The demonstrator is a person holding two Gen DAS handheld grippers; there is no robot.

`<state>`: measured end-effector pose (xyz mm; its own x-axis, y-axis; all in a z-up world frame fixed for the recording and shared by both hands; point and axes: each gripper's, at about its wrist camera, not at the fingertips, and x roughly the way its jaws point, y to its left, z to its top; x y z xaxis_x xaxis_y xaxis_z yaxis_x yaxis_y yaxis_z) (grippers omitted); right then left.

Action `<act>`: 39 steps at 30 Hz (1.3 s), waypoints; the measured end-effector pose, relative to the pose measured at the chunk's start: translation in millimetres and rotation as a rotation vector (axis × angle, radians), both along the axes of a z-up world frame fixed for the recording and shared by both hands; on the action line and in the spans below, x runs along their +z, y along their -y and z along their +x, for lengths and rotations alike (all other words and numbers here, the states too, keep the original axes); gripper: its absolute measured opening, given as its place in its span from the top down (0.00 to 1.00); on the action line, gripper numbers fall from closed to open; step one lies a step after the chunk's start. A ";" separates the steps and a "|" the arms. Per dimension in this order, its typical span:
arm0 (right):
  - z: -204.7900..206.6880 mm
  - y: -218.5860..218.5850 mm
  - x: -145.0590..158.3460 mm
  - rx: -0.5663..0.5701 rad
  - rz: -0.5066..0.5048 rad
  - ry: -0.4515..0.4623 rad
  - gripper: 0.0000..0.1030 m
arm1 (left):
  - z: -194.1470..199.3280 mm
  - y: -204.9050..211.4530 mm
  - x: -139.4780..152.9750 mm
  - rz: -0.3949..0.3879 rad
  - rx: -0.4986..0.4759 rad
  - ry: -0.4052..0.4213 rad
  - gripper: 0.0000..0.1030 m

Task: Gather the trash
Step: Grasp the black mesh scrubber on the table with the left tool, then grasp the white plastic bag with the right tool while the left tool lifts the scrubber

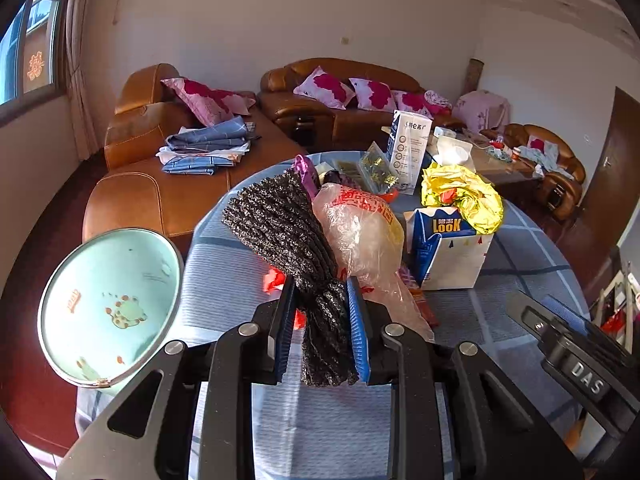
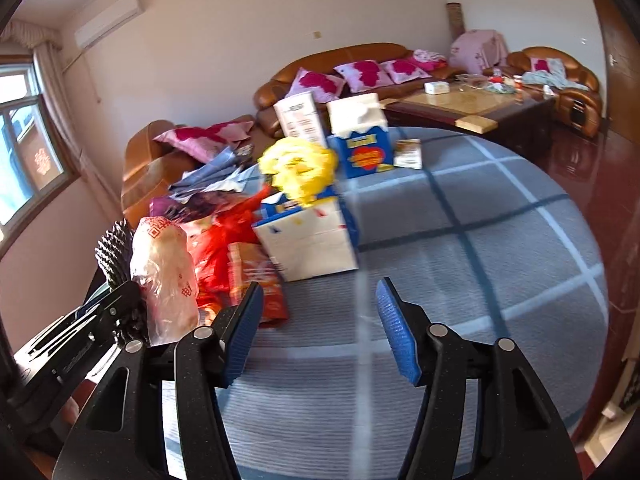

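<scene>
Blue-checked tablecloth carries the heap. My left gripper pinches a dark knitted cloth, gathering underway. My right gripper hangs spread over bare cloth; next it should take the red wrapper near left.

Bare checked cloth on the worktop fills the right half of the right wrist frame, open ahead of the right tool, whose blue pads stand apart. At left centre a carton, a red wrapper and a plastic bag crowd together, blocking passage.

The left tool, clamped on a dark knitted cloth, has the bag touching its right side and a green bowl at lower left.
</scene>
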<state>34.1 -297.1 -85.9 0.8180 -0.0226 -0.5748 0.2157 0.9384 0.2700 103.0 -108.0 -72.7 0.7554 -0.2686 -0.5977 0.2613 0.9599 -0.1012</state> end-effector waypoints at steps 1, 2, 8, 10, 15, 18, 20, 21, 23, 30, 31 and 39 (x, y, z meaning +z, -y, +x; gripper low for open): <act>1.9 -4.8 0.5 0.010 -0.003 -0.002 0.44 | 1.0 -3.1 -0.2 -0.004 -0.007 -0.007 0.76; 3.8 -8.7 0.9 0.019 -0.005 -0.005 0.45 | 1.7 -6.2 -2.3 -0.002 -0.009 -0.017 0.76; 12.7 -30.3 -1.9 0.105 0.012 -0.026 0.50 | 3.3 -17.3 -21.9 0.000 -0.057 -0.085 0.76; 15.4 -37.2 -3.4 0.123 -0.002 -0.036 0.50 | 3.3 -20.8 -27.4 -0.007 -0.064 -0.109 0.74; 19.2 -42.0 -7.7 0.132 0.001 -0.054 0.50 | 7.0 -33.7 -29.9 -0.047 -0.055 -0.144 0.58; 18.7 -44.5 -5.7 0.141 0.009 -0.047 0.50 | 9.3 -37.5 -31.2 -0.043 -0.049 -0.149 0.50; 18.4 -47.0 -4.7 0.157 0.012 -0.043 0.50 | 10.4 -37.9 -35.6 -0.035 -0.043 -0.159 0.52; 17.9 -48.2 -4.7 0.169 0.015 -0.040 0.50 | 9.9 -39.8 -37.6 -0.039 -0.043 -0.166 0.54; 18.1 -52.7 -5.3 0.194 0.019 -0.039 0.51 | 9.6 -45.0 -40.4 -0.052 -0.043 -0.178 0.57; 18.3 -57.6 -6.1 0.213 0.027 -0.043 0.54 | 11.2 -64.8 -48.5 -0.093 -0.016 -0.198 0.57; 18.3 -57.1 -5.9 0.213 0.029 -0.043 0.54 | 10.7 -65.5 -47.5 -0.096 -0.015 -0.196 0.57; 18.1 -74.4 -6.0 0.277 0.032 -0.042 0.54 | 9.9 -74.7 -42.9 -0.052 0.032 -0.178 0.52</act>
